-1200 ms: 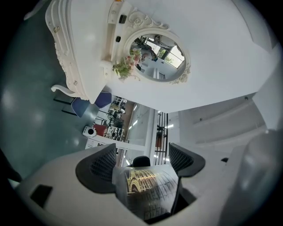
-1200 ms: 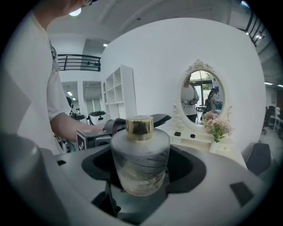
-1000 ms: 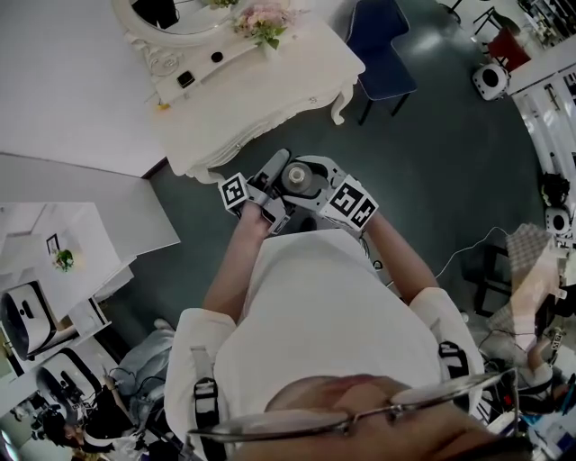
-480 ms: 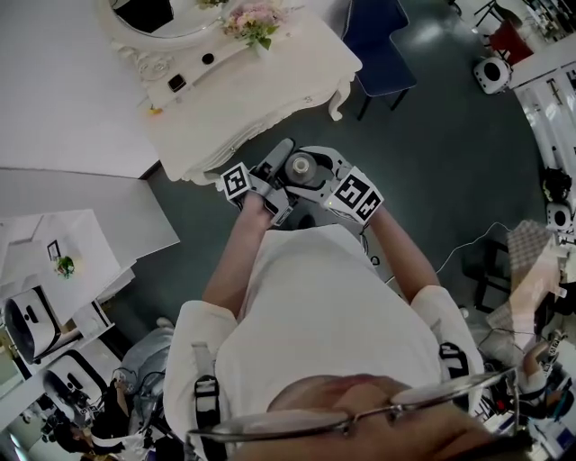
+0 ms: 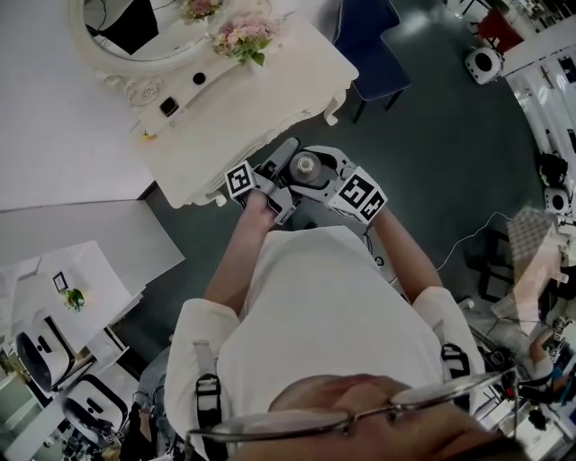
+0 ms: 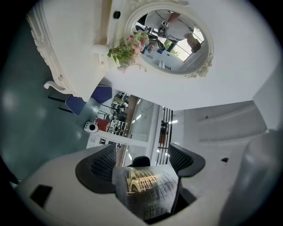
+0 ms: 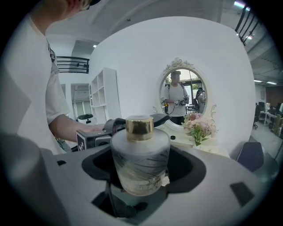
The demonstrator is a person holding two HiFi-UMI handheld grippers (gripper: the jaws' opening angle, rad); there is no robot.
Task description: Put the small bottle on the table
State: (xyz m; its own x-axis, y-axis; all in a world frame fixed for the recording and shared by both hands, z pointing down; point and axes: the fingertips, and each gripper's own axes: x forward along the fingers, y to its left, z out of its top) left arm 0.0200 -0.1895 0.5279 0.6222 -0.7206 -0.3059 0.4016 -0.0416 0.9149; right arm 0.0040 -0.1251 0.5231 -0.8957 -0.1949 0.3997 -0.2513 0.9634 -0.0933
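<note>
The right tongs (image 7: 143,171) are closed on the small bottle (image 7: 139,152), a frosted glass one with a gold cap, which stands upright between the jaws. The left tongs (image 6: 142,155) clamp a dark box (image 6: 148,190) with gold print. In the head view both tongs are side by side in front of the person's chest, over the dark floor (image 5: 432,162) near the front edge of the white counter (image 5: 261,103). The bottle is off the counter. A flower bunch (image 5: 241,38) stands by an oval mirror (image 5: 135,27).
</note>
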